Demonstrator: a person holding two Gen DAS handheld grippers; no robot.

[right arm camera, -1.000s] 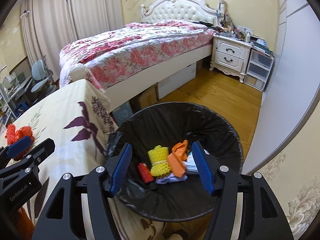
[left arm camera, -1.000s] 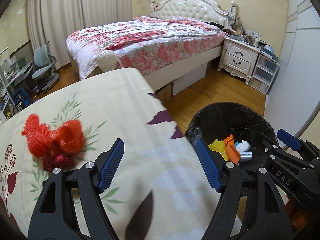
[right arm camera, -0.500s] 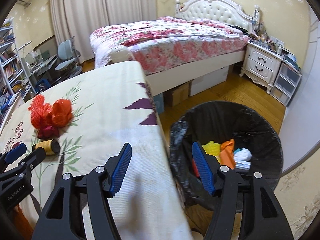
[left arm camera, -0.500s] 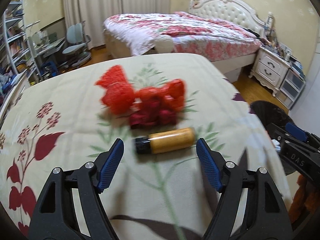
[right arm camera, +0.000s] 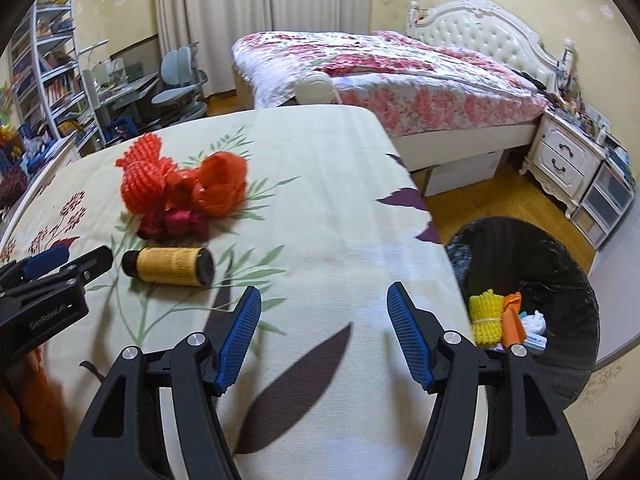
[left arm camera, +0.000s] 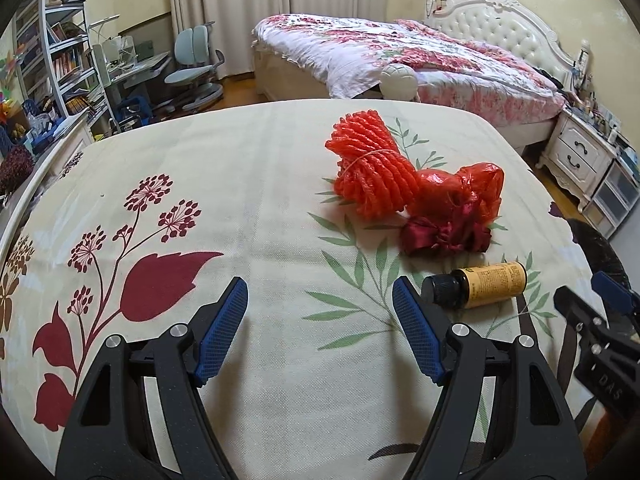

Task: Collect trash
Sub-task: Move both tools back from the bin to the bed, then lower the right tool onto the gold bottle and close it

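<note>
Trash still on the flowered cloth [left arm camera: 248,184] is what we read first: a small amber bottle [left arm camera: 476,288] with a black cap, lying on its side, and just beyond it a red heap of foam netting [left arm camera: 370,168], crinkled plastic bag [left arm camera: 468,192] and dark ribbon [left arm camera: 444,236].

In the left wrist view the bottle lies just to the right of our left gripper [left arm camera: 320,328], close beside its right finger, long axis running left to right with the cap toward us on the left. Our left gripper is spread wide and empty.

From the right gripper [right arm camera: 324,336] the bottle [right arm camera: 168,266] sits well off to the left and farther away; its jaws are opening with nothing between them. We judge the left hand nearer.

At the right, the black-lined bin [right arm camera: 568,248] on the floor already holds yellow netting [right arm camera: 486,316] and orange scraps [right arm camera: 514,320].
</note>
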